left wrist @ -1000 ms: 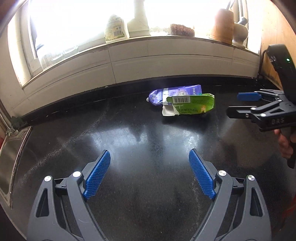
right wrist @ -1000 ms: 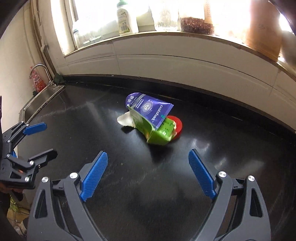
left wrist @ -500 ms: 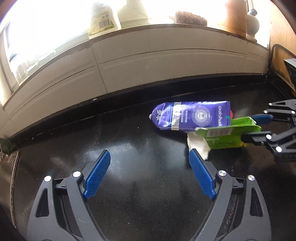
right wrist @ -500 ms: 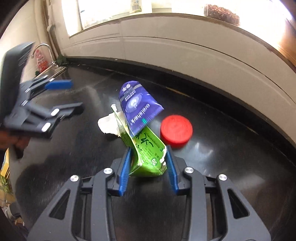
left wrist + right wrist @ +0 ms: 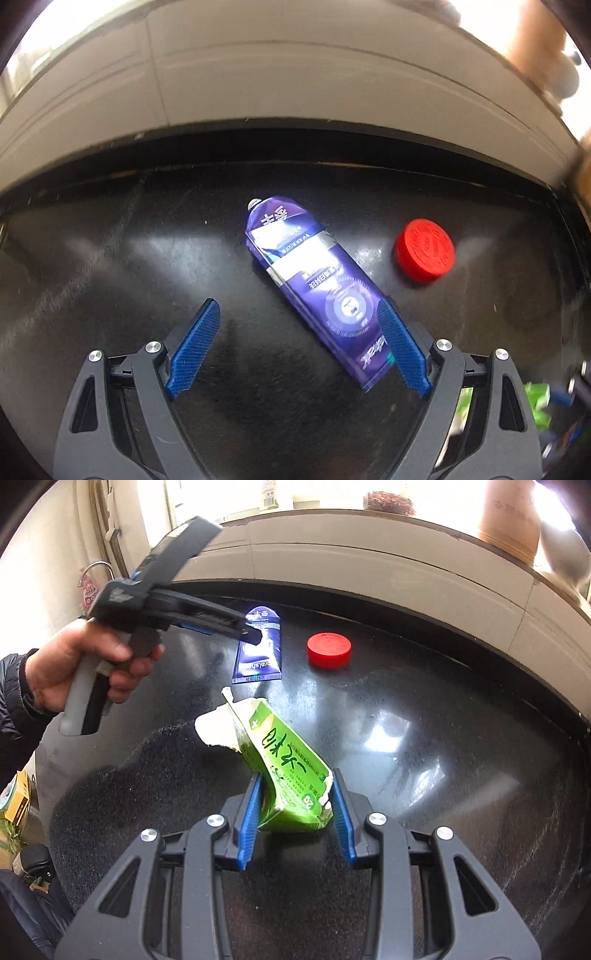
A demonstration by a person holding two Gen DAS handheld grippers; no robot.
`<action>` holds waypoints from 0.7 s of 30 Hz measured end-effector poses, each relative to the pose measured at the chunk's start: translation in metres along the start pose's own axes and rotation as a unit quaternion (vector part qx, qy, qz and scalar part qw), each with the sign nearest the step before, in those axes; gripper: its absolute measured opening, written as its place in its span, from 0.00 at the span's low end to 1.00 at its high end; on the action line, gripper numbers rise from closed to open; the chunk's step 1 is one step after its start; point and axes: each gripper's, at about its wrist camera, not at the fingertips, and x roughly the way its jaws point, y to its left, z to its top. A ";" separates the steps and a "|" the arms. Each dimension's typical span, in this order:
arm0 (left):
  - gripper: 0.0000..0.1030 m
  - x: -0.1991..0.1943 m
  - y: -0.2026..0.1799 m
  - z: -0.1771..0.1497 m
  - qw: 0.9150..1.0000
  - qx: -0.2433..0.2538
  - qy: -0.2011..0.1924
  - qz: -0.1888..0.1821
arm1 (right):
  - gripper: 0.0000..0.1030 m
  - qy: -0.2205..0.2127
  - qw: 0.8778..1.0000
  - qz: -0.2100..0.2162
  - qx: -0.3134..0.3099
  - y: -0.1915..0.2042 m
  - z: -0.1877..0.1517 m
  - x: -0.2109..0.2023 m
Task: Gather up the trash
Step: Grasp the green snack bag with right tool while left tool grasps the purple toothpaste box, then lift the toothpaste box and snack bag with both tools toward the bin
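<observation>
Both claws are showing the same build: dark grey plastic frames with triangular cut-outs, round silver screws at the joints, and long blue pads with a fine ribbed texture lining the inner faces of the fingers. The left claw [image 5: 299, 347] is showing four screws across its frame, and the right claw [image 5: 295, 812] is showing four as well. In the right wrist view the left claw is appearing from the side as a pistol-shaped tool with a light grey handle, a black trigger and a blue strip along its body. The hand [image 5: 77, 661] around that handle is wearing a dark quilted sleeve [image 5: 14, 709].
</observation>
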 end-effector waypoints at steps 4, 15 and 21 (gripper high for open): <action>0.82 0.018 -0.012 0.016 0.998 -0.040 0.006 0.047 | 0.36 -0.006 1.000 0.006 0.007 0.000 -0.005 -0.001; 0.45 0.019 -0.013 0.018 0.996 -0.069 -0.014 0.060 | 0.36 -0.032 0.999 0.018 0.023 -0.008 -0.015 -0.016; 0.45 -0.021 -0.013 -0.020 0.998 -0.027 -0.031 0.039 | 0.36 -0.041 0.998 0.004 0.041 -0.003 -0.020 -0.029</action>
